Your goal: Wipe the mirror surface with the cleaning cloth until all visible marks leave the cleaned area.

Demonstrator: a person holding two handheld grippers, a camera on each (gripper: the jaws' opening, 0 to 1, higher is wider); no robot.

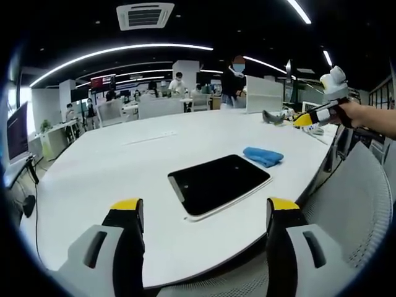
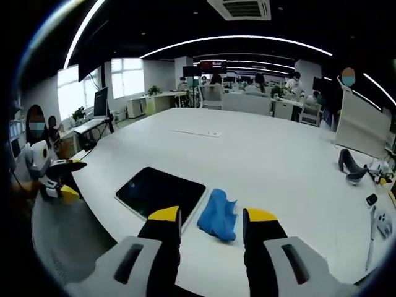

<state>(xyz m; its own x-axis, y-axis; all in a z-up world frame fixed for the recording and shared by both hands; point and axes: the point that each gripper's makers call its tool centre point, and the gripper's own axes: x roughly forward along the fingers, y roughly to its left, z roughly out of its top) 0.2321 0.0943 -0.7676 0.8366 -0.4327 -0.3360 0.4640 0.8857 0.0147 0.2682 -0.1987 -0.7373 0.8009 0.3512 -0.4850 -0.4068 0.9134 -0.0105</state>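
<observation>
1. Left gripper view: left hand-held gripper is hovering wide open, empty, over the tabletop; mirror is lying flat ahead, cloth just beyond it.
2. Right gripper view: right hand-held gripper is hanging open, empty, cloth lying between its tips, beside the mirror.

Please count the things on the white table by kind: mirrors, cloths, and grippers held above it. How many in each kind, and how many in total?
Mirror: 1, dark and flat on the white table.
Blue cleaning cloth: 1, beside the mirror.
Grippers: 2, the left gripper and the right gripper, both open and holding nothing.
Total: 4.
</observation>
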